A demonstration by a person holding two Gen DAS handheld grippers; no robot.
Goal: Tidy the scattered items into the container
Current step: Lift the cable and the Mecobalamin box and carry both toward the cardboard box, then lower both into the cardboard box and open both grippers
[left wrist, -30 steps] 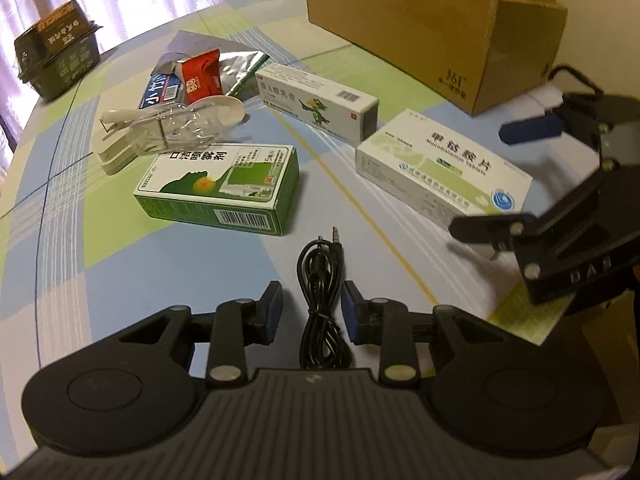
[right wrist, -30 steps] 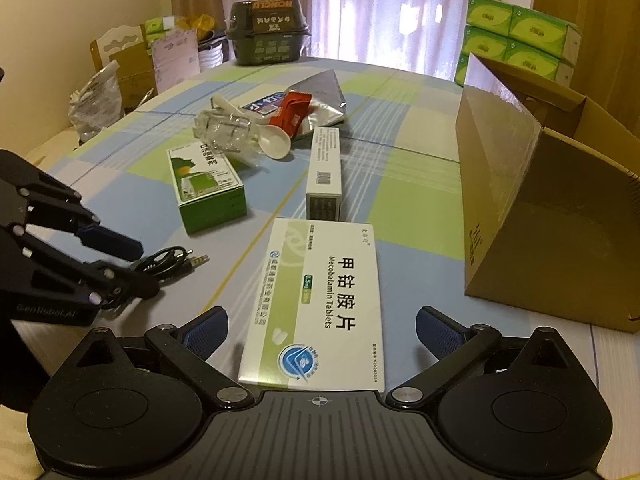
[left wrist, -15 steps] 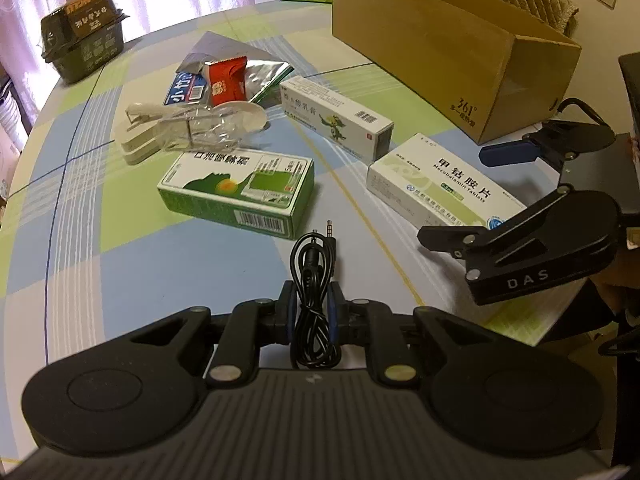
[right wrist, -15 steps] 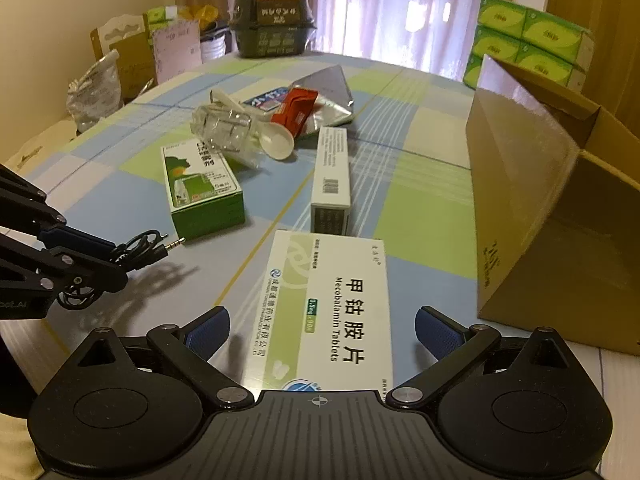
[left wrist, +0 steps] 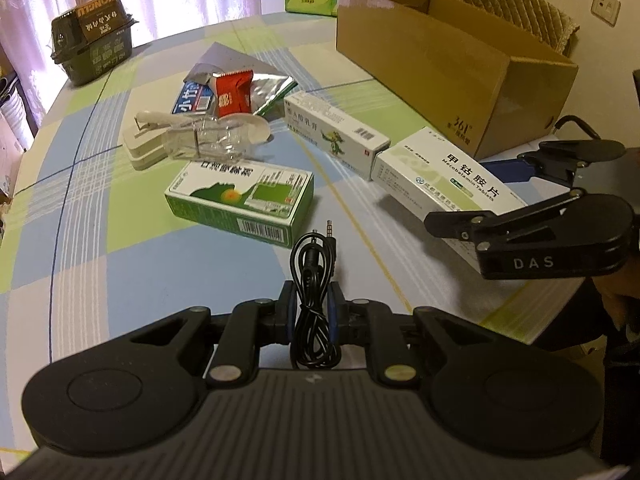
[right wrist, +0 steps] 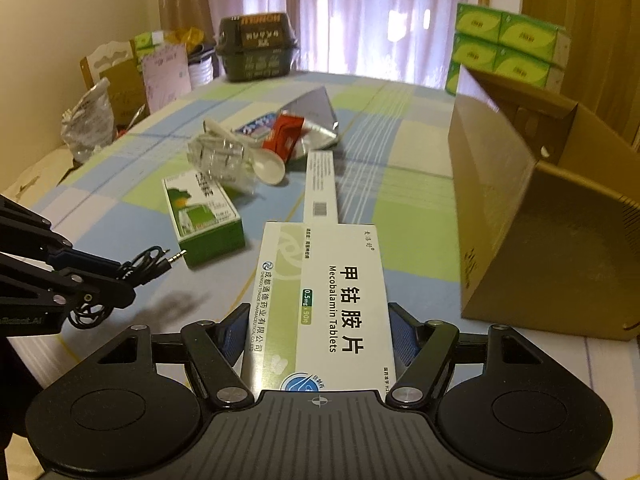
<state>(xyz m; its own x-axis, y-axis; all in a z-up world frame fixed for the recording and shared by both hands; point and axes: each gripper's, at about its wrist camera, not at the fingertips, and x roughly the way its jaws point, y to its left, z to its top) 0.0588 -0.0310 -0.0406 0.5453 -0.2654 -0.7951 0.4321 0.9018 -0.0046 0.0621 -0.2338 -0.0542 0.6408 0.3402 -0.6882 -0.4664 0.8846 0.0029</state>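
- Checked tablecloth [left wrist: 80, 240] covered a round table, with curtains behind and an open carton [left wrist: 452, 60] standing at the far right side.
- Black cable [left wrist: 314, 280] was pinched between the blue pads of the left gripper [left wrist: 311, 312], which a second ago was still spread around it on the cloth. The coil stood up between the fingers with its plug pointing forward, and in the right wrist view it hung clear of the cloth.
- White tablet box [right wrist: 320, 304] sat between the fingers of the right gripper [right wrist: 320, 332]. A second ago they were wide apart; now both pads were pressed on the long sides of the box, and its far end looked a little raised from the table.
- This means, as I judge, that two items were taken and only the carrying to the carton was left for them.
- Carton stood just to the right of the tablet box, with its open top facing up. The cable was farther from it, on the other side of the right gripper.
- Green box [left wrist: 240, 200], long white box [left wrist: 336, 136], clear plastic piece [left wrist: 200, 144] with a white spoon [right wrist: 270, 168], and foil packets [left wrist: 240, 88] still lay on the cloth, so most of the tidying was not yet done.
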